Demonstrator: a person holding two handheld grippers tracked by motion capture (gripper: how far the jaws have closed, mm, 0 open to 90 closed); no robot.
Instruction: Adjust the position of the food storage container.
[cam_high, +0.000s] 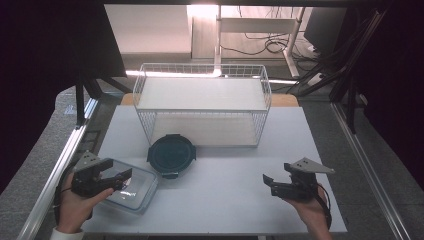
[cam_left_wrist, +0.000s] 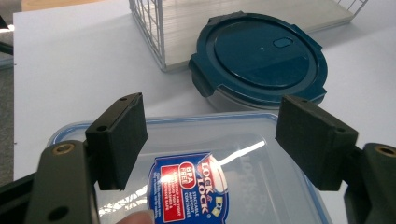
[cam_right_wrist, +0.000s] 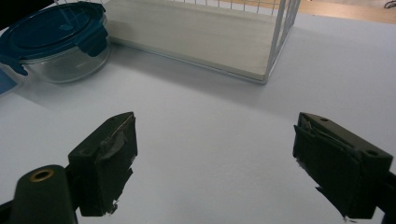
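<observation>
left gripper (cam_high: 120, 179): jaws spread wide, nothing clamped, poised over clear rectangular container (cam_left_wrist: 196, 186) at table's (cam_high: 225, 200) front left | right gripper (cam_high: 270, 184): jaws apart, empty, above bare table | round blue-lidded container (cam_high: 171, 155): just beyond, against wire rack (cam_high: 202, 105)

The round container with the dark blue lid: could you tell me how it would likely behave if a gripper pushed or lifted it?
The round container has a clear, thick, glass-like wall, so it is probably rigid, fairly heavy and breakable. Its broad, low shape should slide rather than tip. The blue lid looks glossy, possibly slippery.
</observation>
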